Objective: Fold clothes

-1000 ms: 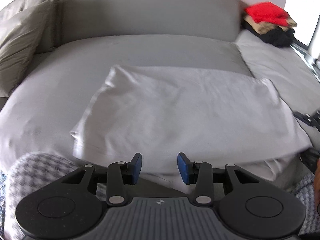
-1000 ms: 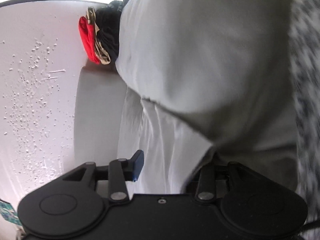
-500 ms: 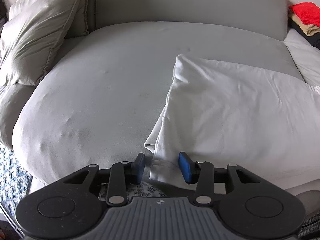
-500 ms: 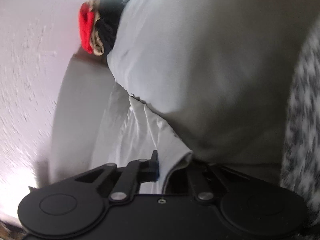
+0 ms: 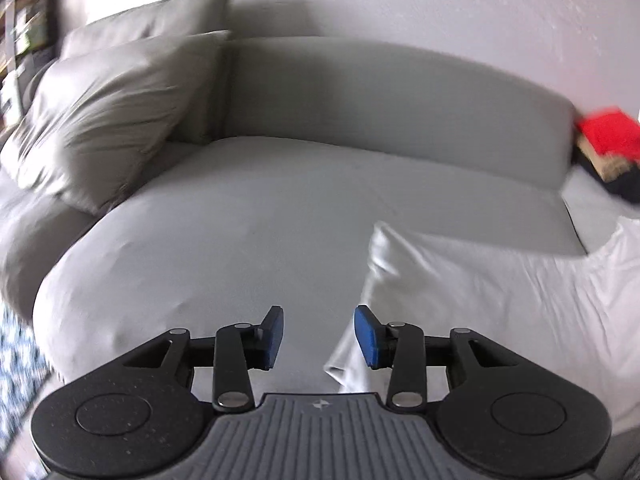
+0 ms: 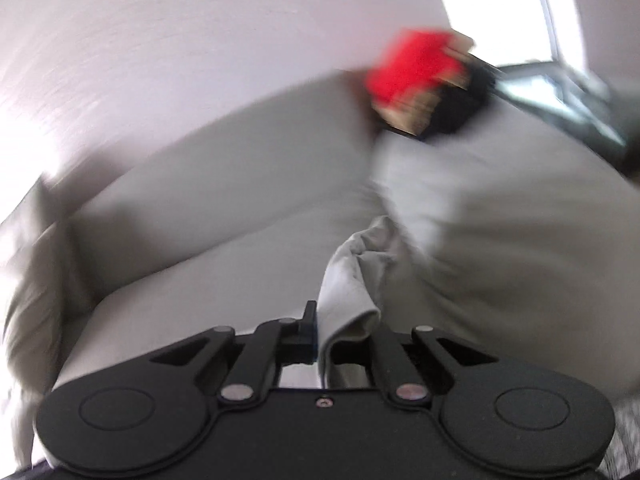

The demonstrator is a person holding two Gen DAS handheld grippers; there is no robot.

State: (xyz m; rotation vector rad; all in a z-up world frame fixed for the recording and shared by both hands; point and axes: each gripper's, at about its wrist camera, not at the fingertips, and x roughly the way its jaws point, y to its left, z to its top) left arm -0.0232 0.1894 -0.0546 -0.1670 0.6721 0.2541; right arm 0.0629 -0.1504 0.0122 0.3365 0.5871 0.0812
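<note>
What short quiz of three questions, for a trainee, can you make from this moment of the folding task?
1. True or false: the left gripper is shut on the white garment.
2. Which gripper holds cloth now? A) left B) right C) both
3. Fill in: the top item of the folded pile at the far end of the sofa is coloured ____.

Key:
1. False. Its jaws stand open, and the garment's corner lies beside its right finger.
2. B. The right gripper is shut on a fold of the garment.
3. Red.
</note>
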